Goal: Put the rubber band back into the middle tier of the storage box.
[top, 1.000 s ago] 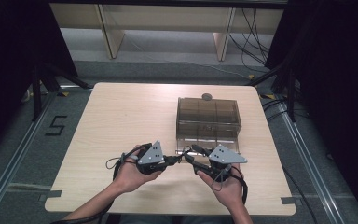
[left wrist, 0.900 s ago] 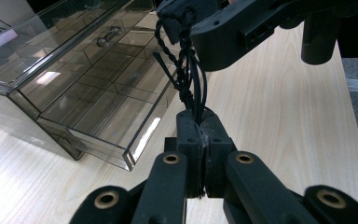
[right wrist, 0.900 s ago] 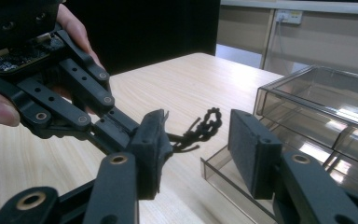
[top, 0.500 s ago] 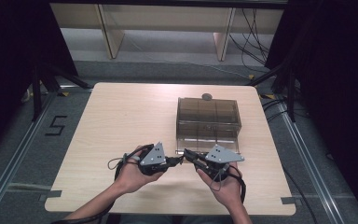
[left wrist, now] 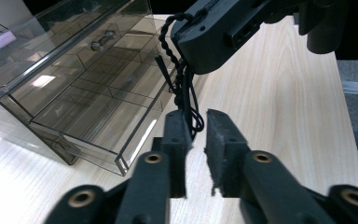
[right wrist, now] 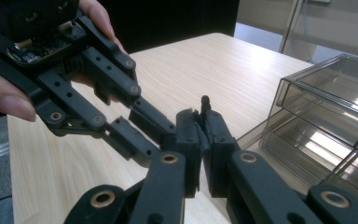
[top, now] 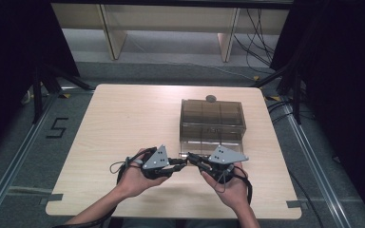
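My two grippers meet tip to tip over the table's front edge, each held in a hand. The right gripper [top: 191,156] [right wrist: 200,116] has just closed and is shut on a thin black cord [right wrist: 205,100], whose end pokes up between its pads. The left gripper [top: 182,162] [left wrist: 196,128] has just been opening. Its pads stand a little apart, and the twisted black cord [left wrist: 182,74] hangs down to the gap at their tips without being pressed. A smoky clear compartment box [top: 212,124] [left wrist: 88,93] [right wrist: 326,112] sits just behind the grippers.
The light wooden table [top: 123,123] has bare surface to the left of the box. A small round grey object [top: 210,98] lies behind the box near the far edge. Dark curtains and metal rails flank the table.
The right gripper's jaws have come together at the left gripper's tips, and the left gripper's jaws have parted slightly. Both hands stay where they were.
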Motion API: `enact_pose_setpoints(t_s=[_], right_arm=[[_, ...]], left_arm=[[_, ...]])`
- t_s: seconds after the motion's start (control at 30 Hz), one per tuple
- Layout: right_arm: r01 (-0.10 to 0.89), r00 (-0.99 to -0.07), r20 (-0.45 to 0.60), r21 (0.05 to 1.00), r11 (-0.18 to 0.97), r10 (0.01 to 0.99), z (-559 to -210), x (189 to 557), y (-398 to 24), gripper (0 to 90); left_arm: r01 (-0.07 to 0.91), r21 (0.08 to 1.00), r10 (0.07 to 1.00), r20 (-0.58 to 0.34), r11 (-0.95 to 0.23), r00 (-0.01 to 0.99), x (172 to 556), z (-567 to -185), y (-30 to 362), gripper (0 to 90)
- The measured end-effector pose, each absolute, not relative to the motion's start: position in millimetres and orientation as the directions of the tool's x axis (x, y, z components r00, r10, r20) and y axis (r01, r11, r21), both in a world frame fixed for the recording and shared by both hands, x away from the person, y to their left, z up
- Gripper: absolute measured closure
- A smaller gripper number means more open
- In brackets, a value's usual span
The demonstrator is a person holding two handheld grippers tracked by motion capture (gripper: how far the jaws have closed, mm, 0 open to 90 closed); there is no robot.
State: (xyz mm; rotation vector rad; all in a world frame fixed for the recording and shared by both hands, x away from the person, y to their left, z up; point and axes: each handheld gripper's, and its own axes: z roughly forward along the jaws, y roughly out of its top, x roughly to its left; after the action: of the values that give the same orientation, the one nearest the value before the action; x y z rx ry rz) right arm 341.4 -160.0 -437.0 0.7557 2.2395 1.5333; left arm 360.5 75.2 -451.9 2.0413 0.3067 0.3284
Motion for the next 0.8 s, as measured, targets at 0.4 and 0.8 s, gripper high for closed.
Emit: enact_pose_setpoints(t_s=[0.4, 0.8], right_arm=[[0.257, -0.806, -0.012, 0.893, 0.369, 0.592, -427, 348, -179, 87.0], [0.367, -0.796, -0.051, 0.752, 0.548, 0.604, -407, 358, -221, 86.9]], left_arm=[[0.119, 0.898, 0.428, 0.082, -0.423, 0.9, 353, -460, 107, 56.7], [0.176, 0.945, 0.586, 0.019, -0.275, 0.81, 346, -482, 171, 53.5]])
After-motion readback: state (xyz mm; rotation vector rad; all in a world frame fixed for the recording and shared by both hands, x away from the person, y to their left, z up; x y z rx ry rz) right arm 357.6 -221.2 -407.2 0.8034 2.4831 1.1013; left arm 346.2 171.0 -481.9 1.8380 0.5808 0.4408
